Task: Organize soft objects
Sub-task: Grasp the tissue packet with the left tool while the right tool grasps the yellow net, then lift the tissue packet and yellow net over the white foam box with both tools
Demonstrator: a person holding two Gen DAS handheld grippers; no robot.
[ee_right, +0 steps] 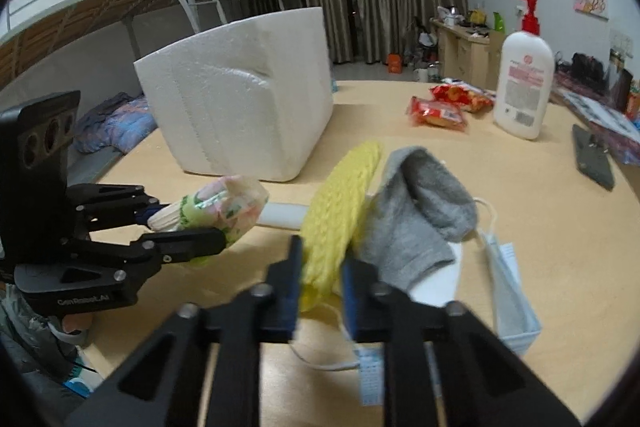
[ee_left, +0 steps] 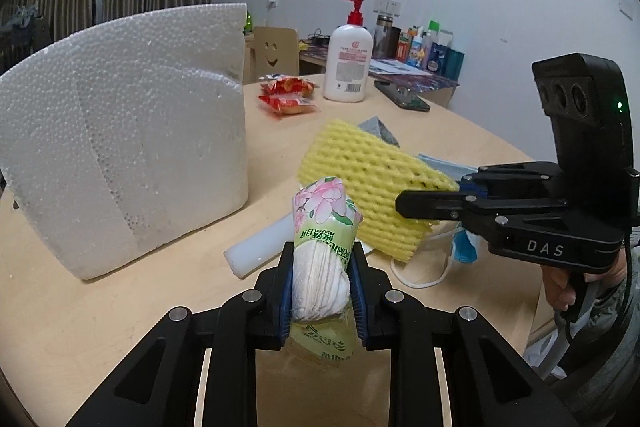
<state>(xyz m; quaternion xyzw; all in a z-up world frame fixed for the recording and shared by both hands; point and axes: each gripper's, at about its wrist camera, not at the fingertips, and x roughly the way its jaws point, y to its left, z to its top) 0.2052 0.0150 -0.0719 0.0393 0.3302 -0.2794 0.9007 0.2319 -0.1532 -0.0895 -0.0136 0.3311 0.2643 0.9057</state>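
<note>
From the left wrist, the left gripper [ee_left: 322, 283] has its 2 jaws clamped on a tissue pack [ee_left: 322, 247] in floral wrap, lifted off the wooden table [ee_left: 120, 307]. Just beyond it lies a white foam stick [ee_left: 256, 251], and the styrofoam box [ee_left: 128, 135] stands to the left with its opening facing away. On the right, the right gripper [ee_left: 430, 205] bites the near edge of the yellow foam net [ee_left: 368, 183]; a blue face mask [ee_left: 464, 247] lies under it.

From the right wrist, the right gripper [ee_right: 322, 273] is closed tight on the yellow foam net, with a grey sock [ee_right: 416, 219] draped against it and touching the right finger. The left gripper [ee_right: 188, 227] carries the tissue pack at the left.

The step looks like a double pick-up; next, both loads likely need lifting over the box's rim. The sock may drag along. Open tabletop lies left of the pile, while the lotion bottle [ee_right: 522, 83] and snack packets [ee_right: 438, 113] stand well apart.
</note>
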